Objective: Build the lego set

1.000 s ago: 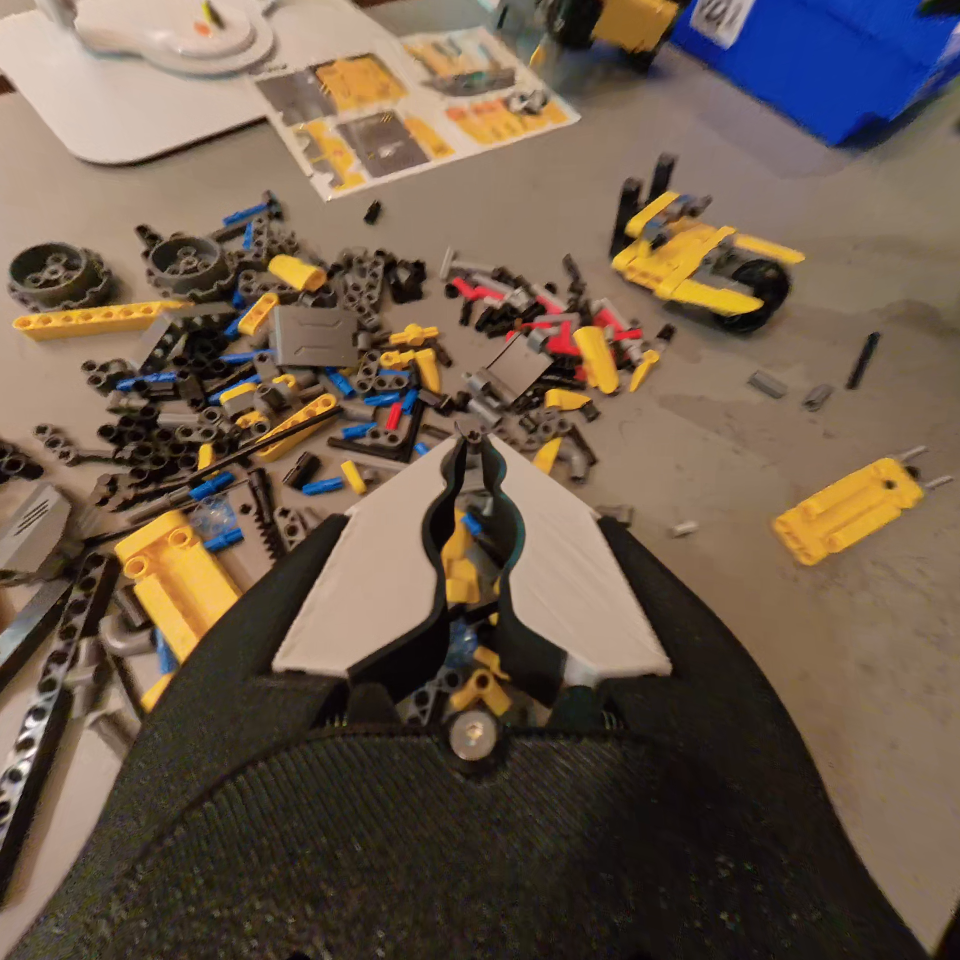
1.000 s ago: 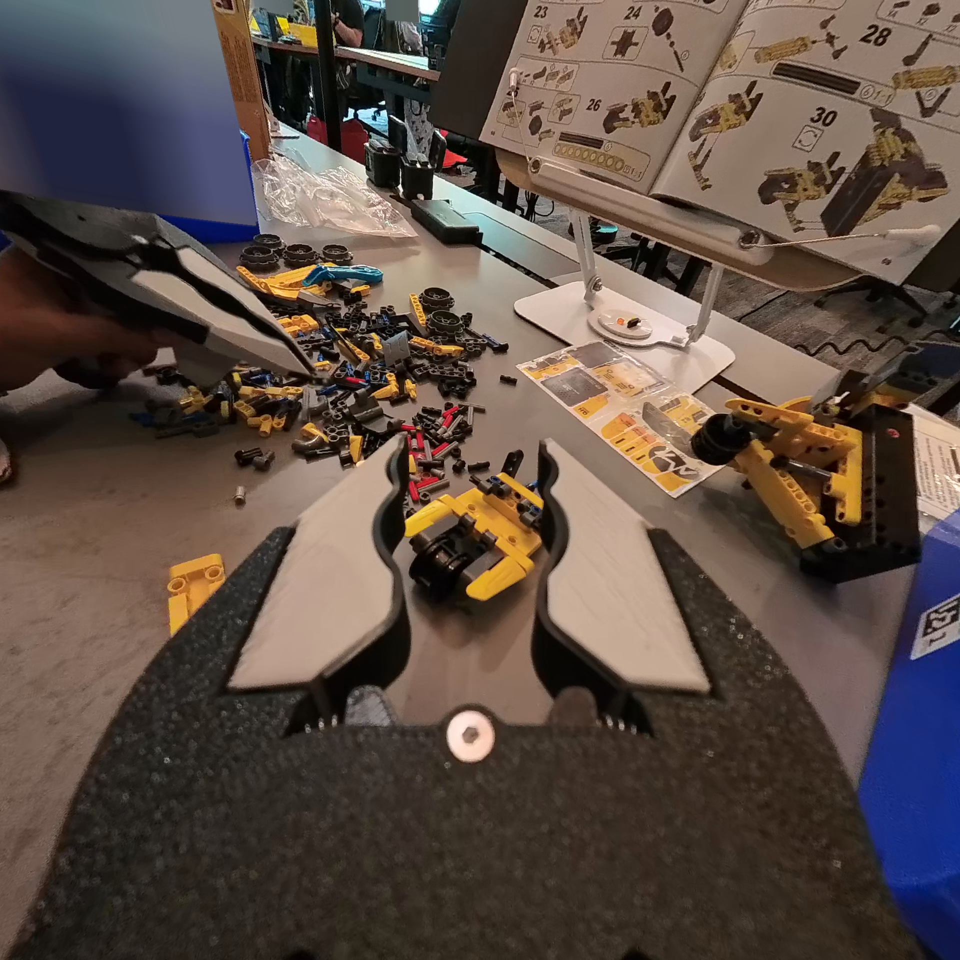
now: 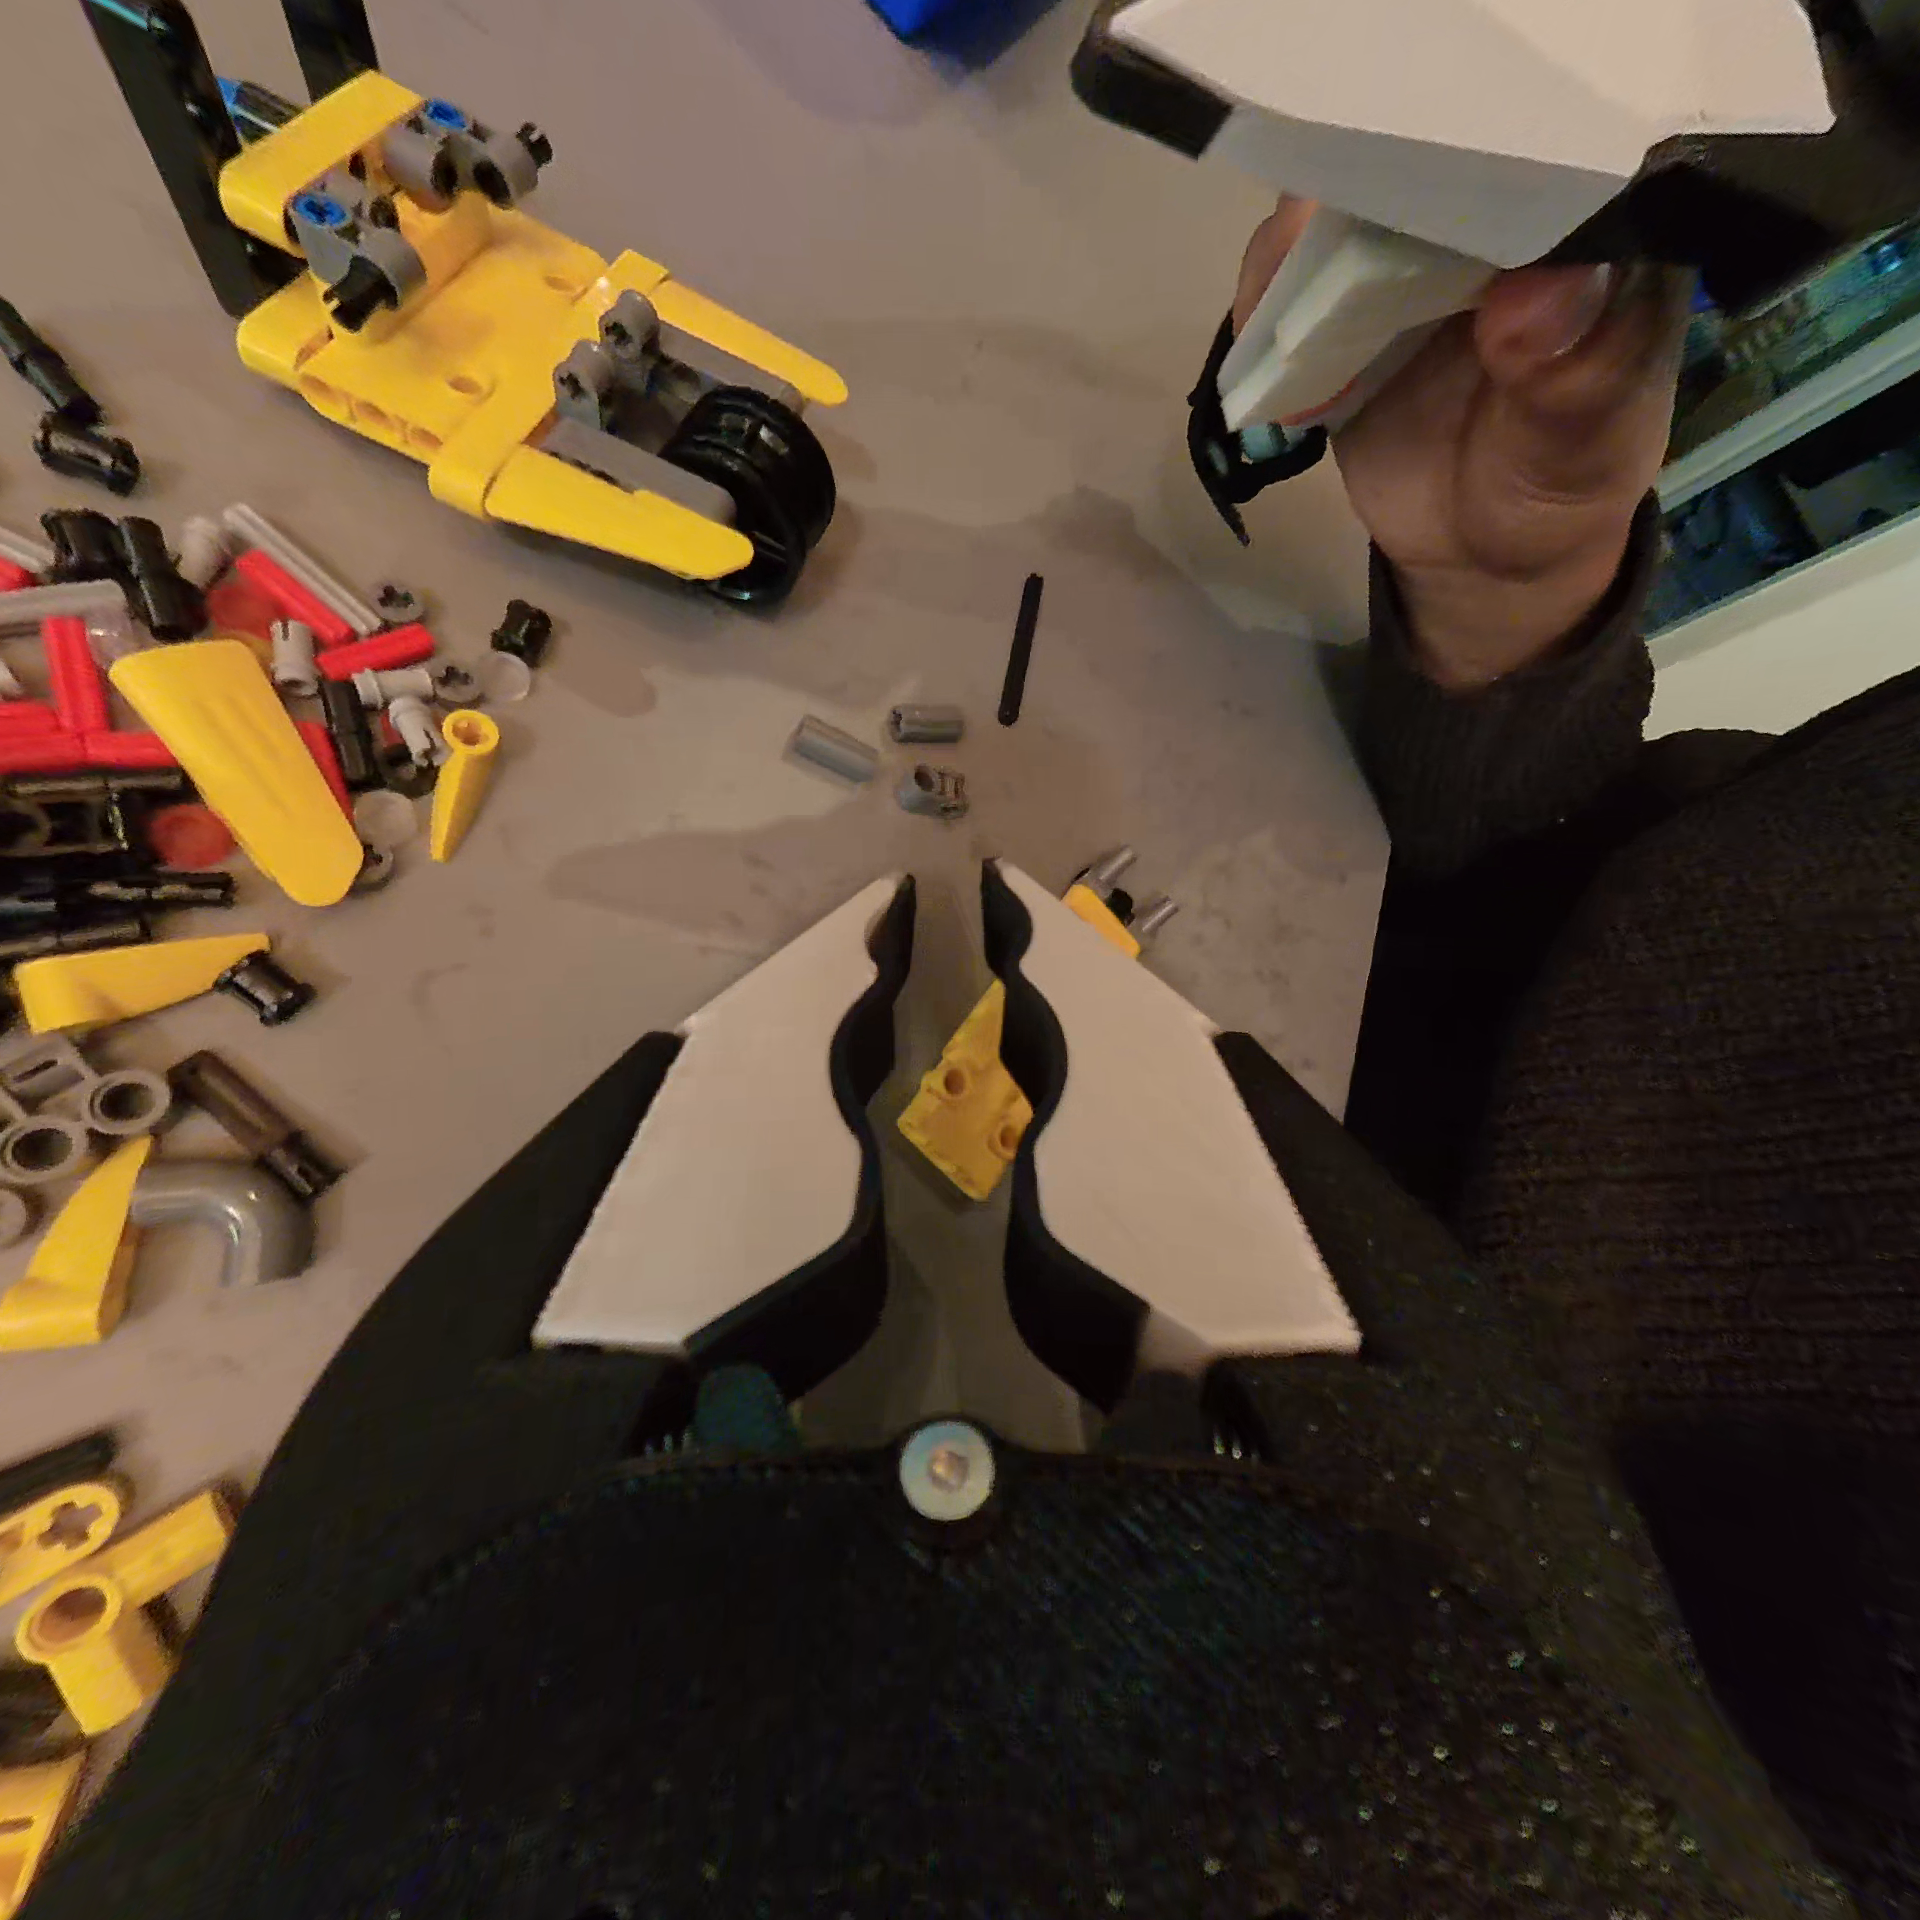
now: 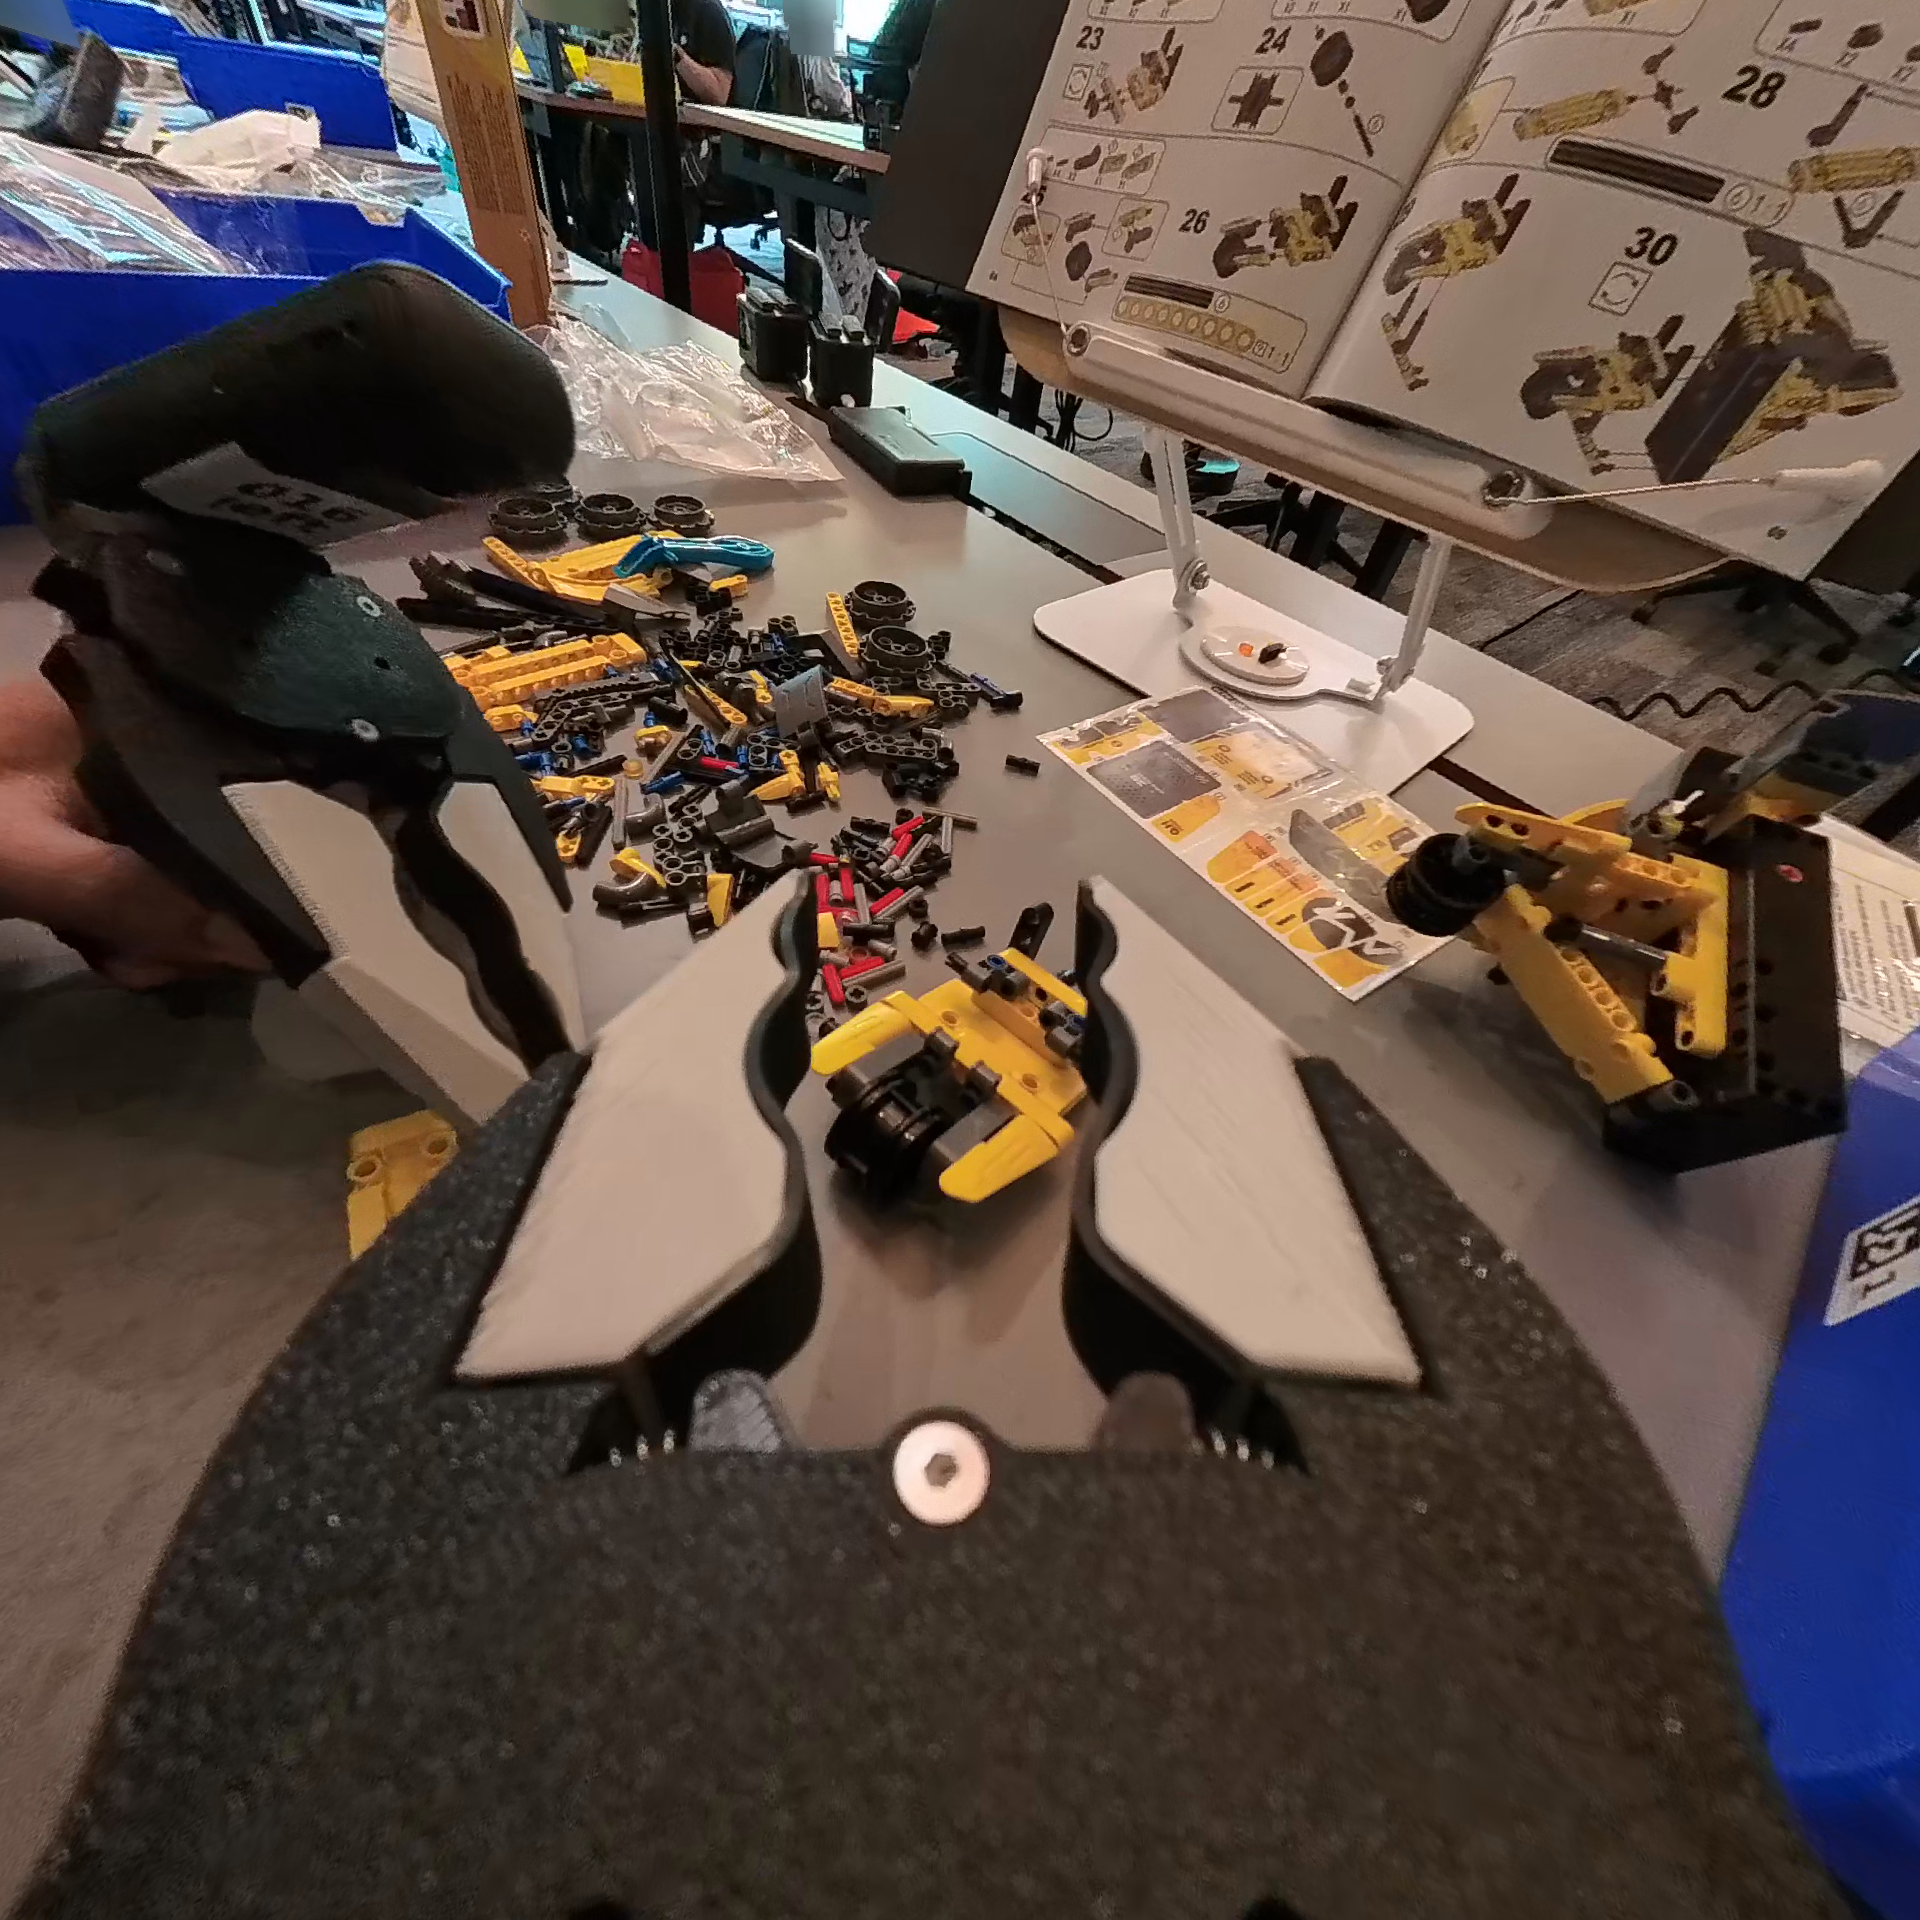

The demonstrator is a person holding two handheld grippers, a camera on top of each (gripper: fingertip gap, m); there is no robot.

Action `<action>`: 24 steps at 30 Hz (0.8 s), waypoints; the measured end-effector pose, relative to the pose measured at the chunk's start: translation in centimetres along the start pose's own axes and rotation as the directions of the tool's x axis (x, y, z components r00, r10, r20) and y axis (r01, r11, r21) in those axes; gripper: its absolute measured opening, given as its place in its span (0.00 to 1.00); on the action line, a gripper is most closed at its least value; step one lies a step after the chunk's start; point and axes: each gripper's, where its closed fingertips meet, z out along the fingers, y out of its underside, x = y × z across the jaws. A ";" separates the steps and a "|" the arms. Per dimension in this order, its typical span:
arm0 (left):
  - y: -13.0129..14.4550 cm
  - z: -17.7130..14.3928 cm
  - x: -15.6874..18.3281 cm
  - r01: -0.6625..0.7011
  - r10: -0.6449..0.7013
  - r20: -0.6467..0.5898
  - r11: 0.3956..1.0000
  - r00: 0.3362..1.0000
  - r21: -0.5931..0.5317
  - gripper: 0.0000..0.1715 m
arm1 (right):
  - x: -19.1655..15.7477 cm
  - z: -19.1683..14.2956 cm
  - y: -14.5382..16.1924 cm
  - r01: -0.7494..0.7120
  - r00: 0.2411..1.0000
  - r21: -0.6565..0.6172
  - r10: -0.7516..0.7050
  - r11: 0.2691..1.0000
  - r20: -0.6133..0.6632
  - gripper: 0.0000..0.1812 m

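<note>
While left gripper hovers narrow over yellow panel; right gripper gapes wide above grey tabletop.

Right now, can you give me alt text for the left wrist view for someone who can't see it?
The left gripper, slightly open, hangs over a yellow block on a grey table. Ahead lie three small grey connectors and a black axle; beyond them stands a yellow wheeled model, with loose parts at left. The right gripper is upper right.

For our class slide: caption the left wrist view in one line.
Left gripper, slightly open, above a yellow brick panel on a grey table.
</note>
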 end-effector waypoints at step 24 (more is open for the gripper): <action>-1.6 3.9 0.4 -0.274 0.290 0.202 0.956 0.935 -0.105 0.10 | -0.1 0.0 0.0 0.004 1.000 -0.001 -0.004 1.000 0.004 0.27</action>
